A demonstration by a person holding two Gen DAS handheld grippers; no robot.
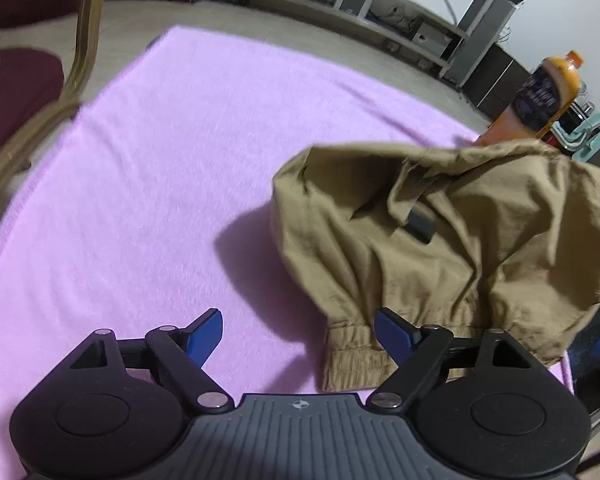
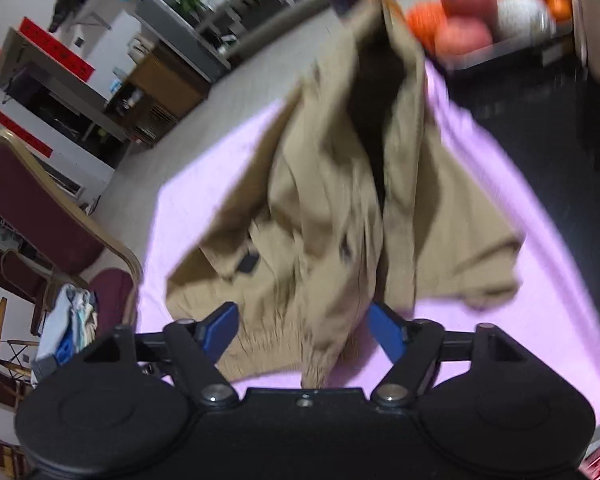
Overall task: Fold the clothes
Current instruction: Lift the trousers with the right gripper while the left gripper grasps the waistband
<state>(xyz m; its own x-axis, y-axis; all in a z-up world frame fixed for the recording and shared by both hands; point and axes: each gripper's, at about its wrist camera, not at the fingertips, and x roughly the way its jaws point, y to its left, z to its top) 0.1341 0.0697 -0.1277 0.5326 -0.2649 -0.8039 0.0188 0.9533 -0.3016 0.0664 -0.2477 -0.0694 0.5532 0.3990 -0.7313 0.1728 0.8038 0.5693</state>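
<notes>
Left wrist view: the left claw [image 1: 298,334] is released, its blue fingertips [image 1: 208,334] spread wide over a pink blanket [image 1: 160,180] that covers the tabletop. A pair of khaki shorts [image 1: 460,248] lies bunched to the right; the elastic waistband [image 1: 350,354] sits just beside the right fingertip, not pinched. Behind the shorts stands an orange bottle [image 1: 540,96]. A maroon chair [image 1: 20,92] stands off to the left.

Right wrist view: the right claw [image 2: 302,332] is also released, fingers apart. The blurred shorts [image 2: 332,200] sprawl on the blanket [image 2: 540,264], their gathered waistband lying between the fingertips without being gripped. Fruit [image 2: 480,12] sits in a tray at the far right.
</notes>
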